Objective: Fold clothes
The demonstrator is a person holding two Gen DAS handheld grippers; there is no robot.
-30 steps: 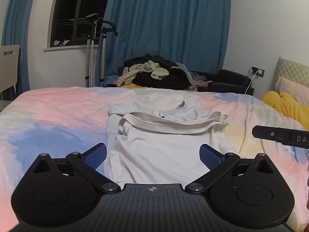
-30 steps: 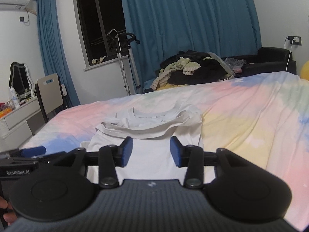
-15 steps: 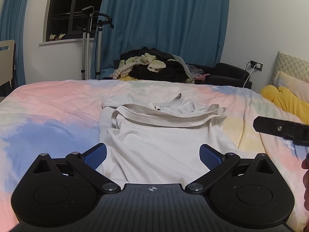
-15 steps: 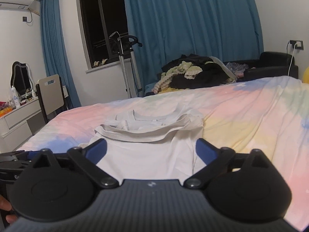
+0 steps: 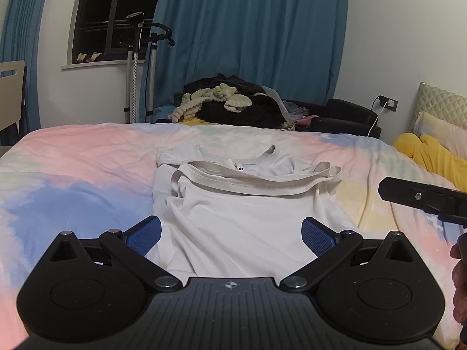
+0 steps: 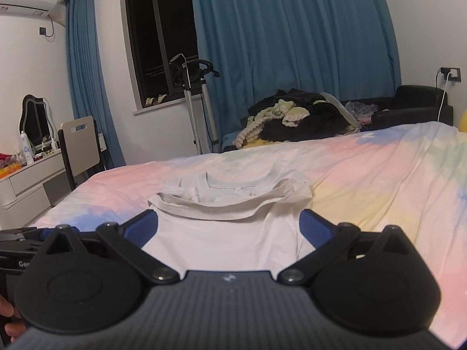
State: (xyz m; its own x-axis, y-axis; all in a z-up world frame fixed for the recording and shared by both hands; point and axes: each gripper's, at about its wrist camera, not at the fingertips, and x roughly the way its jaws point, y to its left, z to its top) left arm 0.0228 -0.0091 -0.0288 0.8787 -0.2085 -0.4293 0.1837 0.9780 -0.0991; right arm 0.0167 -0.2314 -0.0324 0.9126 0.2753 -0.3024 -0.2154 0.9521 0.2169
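Bedroom, night; blue curtains [image 5: 251, 43], dark window [image 6: 160, 35], clothes heap [image 5: 230, 108] beyond far edge of bed [image 5: 73, 160] with pastel cover.

Item: white shirt [image 5: 233, 213], spread flat on bed, directly ahead of both grippers. Lower part folded up, hem [image 5: 254, 182] lying crosswise just short of collar [image 5: 262, 160]. Collar end pointing away toward curtains; long axis running straight out from the fingers, near folded edge closest.

Left gripper [image 5: 230, 234]: spread wide, holding nothing, hovering over near edge of shirt, blue pads [image 5: 144, 233] roughly level with its two sides.

Right gripper [image 6: 229, 226]: likewise spread wide, empty, close alongside to the right, centred on the same edge.

Neither noticeably nearer. Judged step: second fold, probably gripping near corners.
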